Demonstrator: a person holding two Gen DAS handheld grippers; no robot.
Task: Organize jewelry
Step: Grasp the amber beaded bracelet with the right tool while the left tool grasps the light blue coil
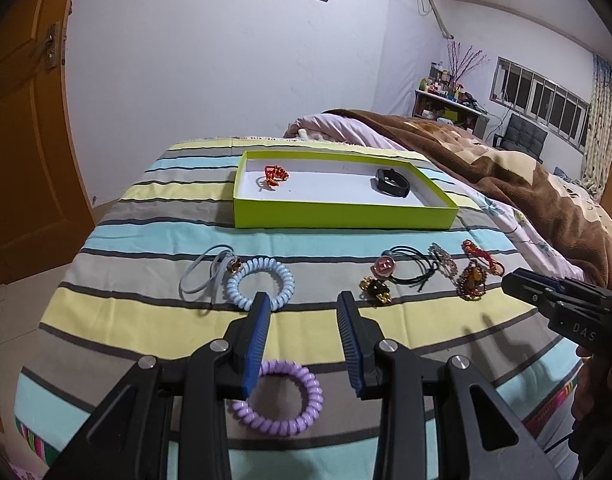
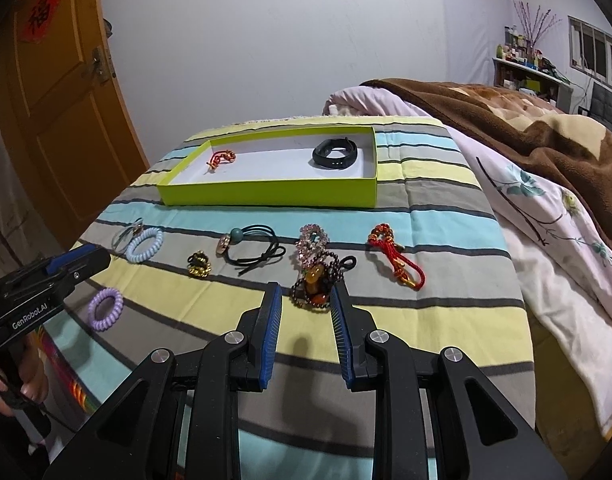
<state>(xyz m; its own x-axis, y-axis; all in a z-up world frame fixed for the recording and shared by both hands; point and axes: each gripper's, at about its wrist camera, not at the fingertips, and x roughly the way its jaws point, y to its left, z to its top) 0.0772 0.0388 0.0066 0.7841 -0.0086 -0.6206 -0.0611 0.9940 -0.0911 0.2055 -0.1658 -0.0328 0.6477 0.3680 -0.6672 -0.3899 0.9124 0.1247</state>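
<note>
Purple coil tie [image 1: 277, 398] between spread left hand-held gripper [image 1: 304, 300], right hand-held gripper [image 2: 306, 290] spread

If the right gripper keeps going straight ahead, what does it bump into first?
Probably the dark beaded bracelet with the amber stone, lying just beyond the open right gripper on the striped cloth; depth is hard to judge.

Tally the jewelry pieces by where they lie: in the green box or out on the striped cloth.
In the green box: 2 (red knot charm, black band)
On the striped cloth: 8, among them purple coil tie, blue coil tie
Total: 10
</note>
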